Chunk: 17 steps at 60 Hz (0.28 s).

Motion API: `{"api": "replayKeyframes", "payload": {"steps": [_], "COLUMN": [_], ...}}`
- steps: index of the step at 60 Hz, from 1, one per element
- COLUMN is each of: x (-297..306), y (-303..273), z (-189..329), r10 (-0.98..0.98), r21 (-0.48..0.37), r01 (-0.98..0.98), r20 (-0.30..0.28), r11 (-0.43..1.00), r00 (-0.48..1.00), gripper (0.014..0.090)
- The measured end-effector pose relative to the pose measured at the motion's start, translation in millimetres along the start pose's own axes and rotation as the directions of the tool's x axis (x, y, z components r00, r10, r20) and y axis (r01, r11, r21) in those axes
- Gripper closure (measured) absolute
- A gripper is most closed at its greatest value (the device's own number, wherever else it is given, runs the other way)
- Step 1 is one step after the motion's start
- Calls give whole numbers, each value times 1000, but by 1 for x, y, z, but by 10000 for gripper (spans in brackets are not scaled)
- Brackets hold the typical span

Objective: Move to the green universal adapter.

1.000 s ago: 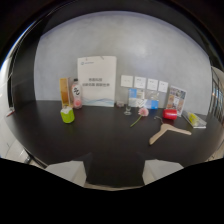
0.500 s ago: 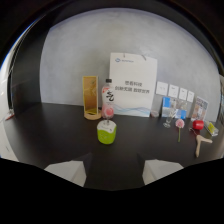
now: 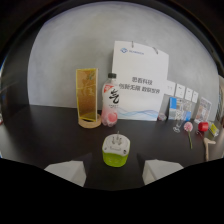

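Near the front edge of the dark table (image 3: 45,135), the green universal adapter (image 3: 116,150) stands on its own, white face with prongs turned upward and lime-green body below. It sits just ahead of the gripper (image 3: 112,170), centred on the gap between the two pale fingertips (image 3: 67,171), which are spread wide with clear space on either side of the adapter; neither finger touches it.

Behind the adapter, toward the middle of the table, a small pink round object (image 3: 109,117) rests against the foot of a white-labelled bottle (image 3: 111,98) bearing a black brush-style character. Just beside the bottle, on the side of the left finger, an upright amber transparent panel (image 3: 87,98) stands on a round base. A white paper bag (image 3: 139,82) with blue printed lettering stands along the back edge, behind the bottle and leaning near the grey wall (image 3: 60,60).

Toward the table's far right end, several small white cards (image 3: 181,92) are propped in a row, with a clear acrylic holder (image 3: 177,112) below them. Nearer that end lie a pink-headed item on a thin stem (image 3: 188,130) and a small red object (image 3: 202,126); their exact nature cannot be told.
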Motion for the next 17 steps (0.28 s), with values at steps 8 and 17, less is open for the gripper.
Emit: {"api": "replayKeyframes", "payload": {"steps": [8,17], "x": [-1,0], "y": [3,4], "z": [6,9], "r10": [-4,-8], "r21": [-10,-8], "r01": [4,8], "r20": [-7,-17], "r11": [1000,1000], "r00": [1000,1000], "gripper": [193,192]}}
